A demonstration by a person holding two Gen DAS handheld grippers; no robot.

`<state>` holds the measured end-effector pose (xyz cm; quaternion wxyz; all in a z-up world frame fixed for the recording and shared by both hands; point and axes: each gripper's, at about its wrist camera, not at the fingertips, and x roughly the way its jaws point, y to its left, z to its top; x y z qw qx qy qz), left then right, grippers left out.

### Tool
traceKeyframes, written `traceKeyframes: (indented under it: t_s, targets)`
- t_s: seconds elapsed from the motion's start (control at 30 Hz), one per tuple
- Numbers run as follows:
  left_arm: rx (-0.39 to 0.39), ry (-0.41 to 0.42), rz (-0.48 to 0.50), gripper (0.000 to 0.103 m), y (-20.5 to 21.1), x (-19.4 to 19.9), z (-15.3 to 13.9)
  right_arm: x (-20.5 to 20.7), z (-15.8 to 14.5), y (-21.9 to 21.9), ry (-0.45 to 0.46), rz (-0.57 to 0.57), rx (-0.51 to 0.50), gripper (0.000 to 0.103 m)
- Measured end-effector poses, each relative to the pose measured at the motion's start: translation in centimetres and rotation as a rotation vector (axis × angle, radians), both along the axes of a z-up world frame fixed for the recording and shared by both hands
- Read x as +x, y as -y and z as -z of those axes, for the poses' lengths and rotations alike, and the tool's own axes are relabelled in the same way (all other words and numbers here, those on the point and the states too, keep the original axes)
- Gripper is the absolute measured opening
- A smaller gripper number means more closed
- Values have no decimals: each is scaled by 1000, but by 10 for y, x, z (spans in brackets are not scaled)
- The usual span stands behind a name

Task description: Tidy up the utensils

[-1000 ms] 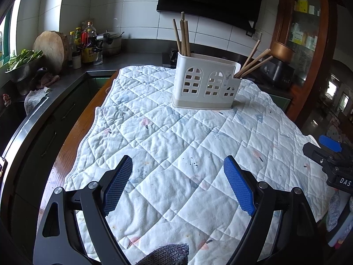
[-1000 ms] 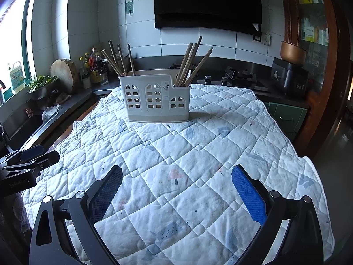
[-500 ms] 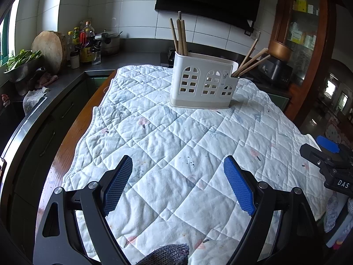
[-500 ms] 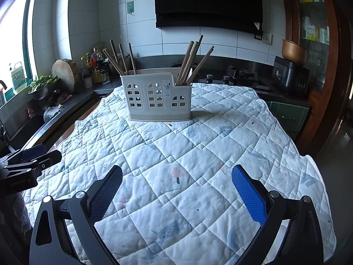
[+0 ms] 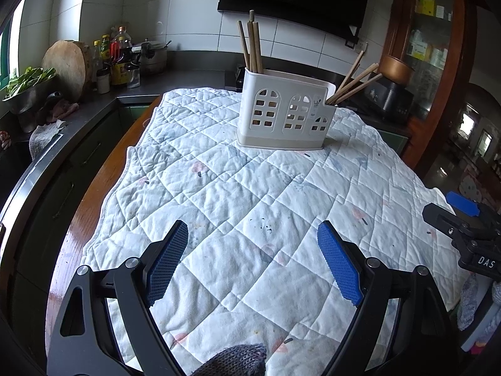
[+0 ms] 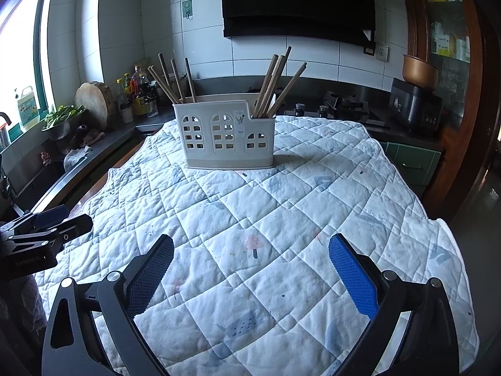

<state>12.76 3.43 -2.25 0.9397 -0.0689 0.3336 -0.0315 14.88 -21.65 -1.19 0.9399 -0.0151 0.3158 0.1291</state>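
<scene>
Both grippers are wide open and hold nothing. The left gripper [image 5: 252, 258] and the right gripper [image 6: 250, 277] hang low over the near end of the quilted cloth [image 5: 250, 206], side by side and pointing down and forward. Straight ahead of both, well apart from them at the far end of the cloth, stands one white holder [image 6: 227, 134] with little window holes. It is wider than it is deep, and its long side runs across, left to right, facing the grippers. The chopsticks stand in it in two bunches, tips up and leaning out. From the right gripper I count about four in the left bunch [image 6: 170, 80] and about four in the right bunch [image 6: 277, 81]; some hide behind others, so I cannot be sure. From the left gripper, the left bunch [image 5: 250, 47] looks almost straight up, and the right bunch [image 5: 353, 83] leans far over to the right. No chopstick lies loose on the cloth. The holder looks about as far from one gripper as the other. I think the left bunch is easier for the left gripper and the right bunch for the right gripper. Either one must reach forward and up to pinch a stick.
</scene>
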Motion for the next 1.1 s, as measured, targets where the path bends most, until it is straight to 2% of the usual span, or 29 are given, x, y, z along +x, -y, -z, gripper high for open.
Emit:
traceKeyframes:
  t_s: [0.57,1.1]
  targets:
    - [0,4,3,84,1,1,1,1,1,0,-2,-1,6,96]
    - [19,-34,17,84,2,4,10,1,6,1,-16,-6,6,96]
